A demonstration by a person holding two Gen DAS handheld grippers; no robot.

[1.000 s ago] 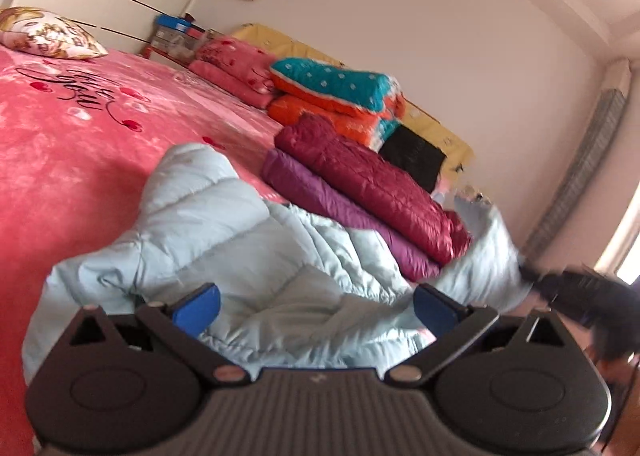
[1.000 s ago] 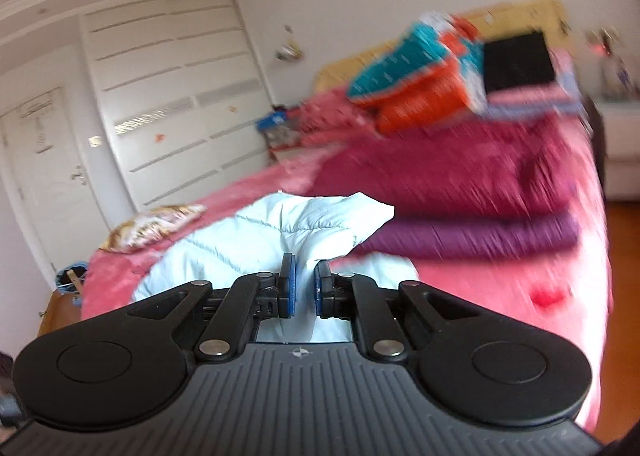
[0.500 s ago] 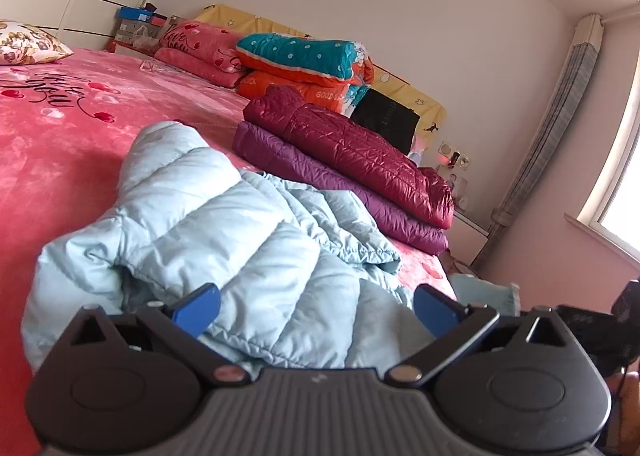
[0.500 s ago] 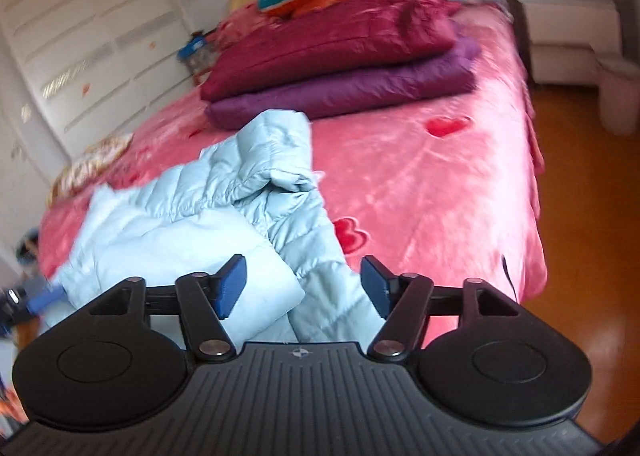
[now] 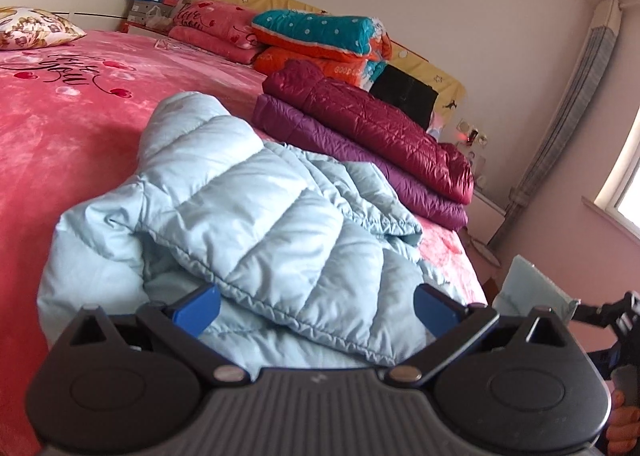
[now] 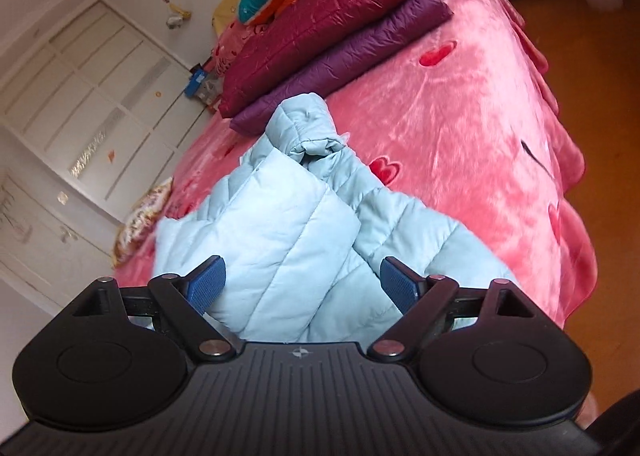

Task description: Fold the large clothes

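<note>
Your left gripper (image 5: 316,310) is spread wide over the near edge of the pale blue jacket (image 5: 248,207), gripping nothing. The jacket lies rumpled on the pink bed (image 5: 72,127), near side, sleeve (image 6: 308,123) flopped toward the folded coats (image 6: 320,35). Your right gripper (image 6: 302,282) is opening, jacket between the pads but unpressed. Risk: slick padded fabric slips, or you pinch one layer only.

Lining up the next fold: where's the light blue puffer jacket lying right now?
The light blue puffer jacket lies crumpled on the pink bedspread near the bed's foot edge, directly ahead in both wrist views, just short of the stacked maroon jacket and purple jacket.
</note>
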